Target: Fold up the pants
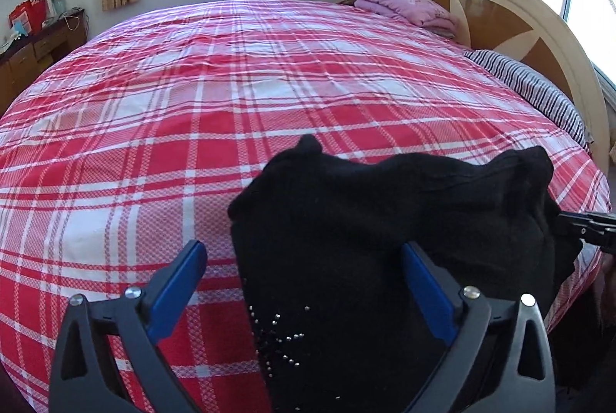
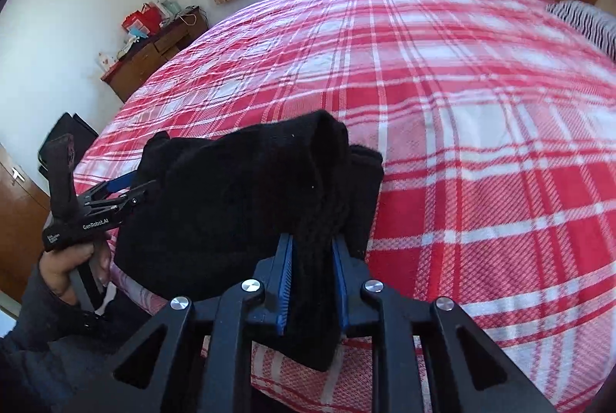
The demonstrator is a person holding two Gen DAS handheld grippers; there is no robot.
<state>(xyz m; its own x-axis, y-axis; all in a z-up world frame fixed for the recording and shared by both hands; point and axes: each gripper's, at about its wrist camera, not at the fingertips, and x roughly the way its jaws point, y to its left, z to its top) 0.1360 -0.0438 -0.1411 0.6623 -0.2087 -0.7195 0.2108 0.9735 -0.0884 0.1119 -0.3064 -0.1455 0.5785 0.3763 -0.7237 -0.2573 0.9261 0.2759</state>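
**Black pants bunched at the near edge of the bed, one tong clamped on them**

The right gripper [image 2: 312, 247] has its blue-lined jaws drawn in tight on a thick fold of the black pants [image 2: 246, 197], the cloth filling the whole gap between the pads. The left gripper [image 1: 304, 255] stands wide apart: its right-hand finger lies against or under the black cloth, its left-hand finger is over bare bedspread, and nothing is pinched between them. In the right wrist view the left gripper [image 2: 127, 188] reaches in from the left with its tips at the pants' left end, and the person's left hand [image 2: 73, 266] wraps its handle.

The pants [image 1: 385, 220] lie in a rumpled heap directly ahead of both tongs, at the near side of the bed. A small cluster of silver studs [image 1: 277, 336] shows on the fabric close to the left tong's base.

Beyond the tong tips the red plaid bedspread [image 1: 192, 105] runs flat and open all the way to the far edge. Ahead and to the right sit a folded pink quilt [image 1: 404, 7], a striped pillow [image 1: 531, 86] and the curved headboard [image 1: 512, 20]. Ahead and to the left, past the bed's edge, stands a wooden desk [image 2: 154, 59] with red bags on it.

The side of the left tong reads "GenRobot.AI" [image 2: 95, 223]; a smaller label beside it is too small to read.
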